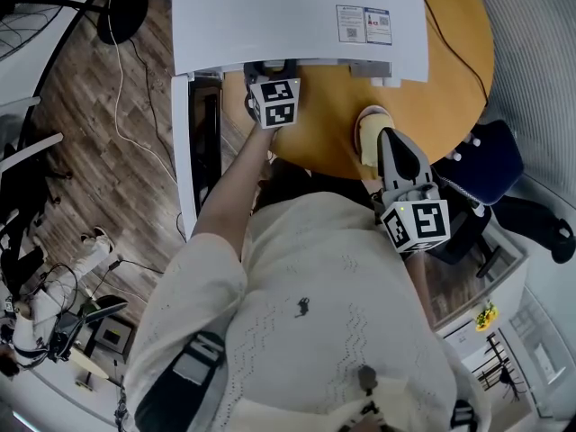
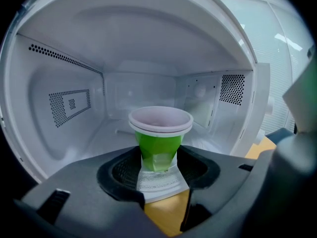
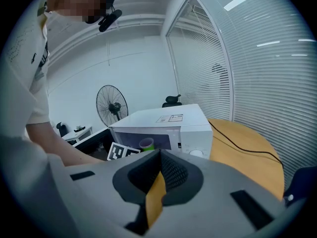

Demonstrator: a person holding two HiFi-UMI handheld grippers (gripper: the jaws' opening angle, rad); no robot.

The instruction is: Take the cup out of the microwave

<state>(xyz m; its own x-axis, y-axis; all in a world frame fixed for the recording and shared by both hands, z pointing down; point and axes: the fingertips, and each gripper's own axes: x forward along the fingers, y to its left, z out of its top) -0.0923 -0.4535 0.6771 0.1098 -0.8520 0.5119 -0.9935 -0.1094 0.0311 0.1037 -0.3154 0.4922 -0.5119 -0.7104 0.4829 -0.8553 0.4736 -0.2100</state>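
Observation:
A green cup [image 2: 159, 143] with a pale rim stands upright on the floor of the open white microwave [image 1: 297, 16], close to its front edge. My left gripper [image 2: 157, 158] reaches into the opening, and its black pads lie against the cup's lower body on both sides. In the head view the microwave's top hides the left gripper's tips [image 1: 270, 68] and the cup. From the right gripper view the cup [image 3: 146, 144] shows small inside the microwave [image 3: 163, 123]. My right gripper [image 3: 159, 155] hovers over the round wooden table [image 1: 450, 52], shut on nothing.
The microwave door [image 1: 183, 142] hangs open at the left over the wood floor. A black cable [image 3: 237, 145] crosses the table behind the microwave. A dark blue chair [image 1: 490, 165] stands at the right, and a fan [image 3: 111, 105] behind the microwave.

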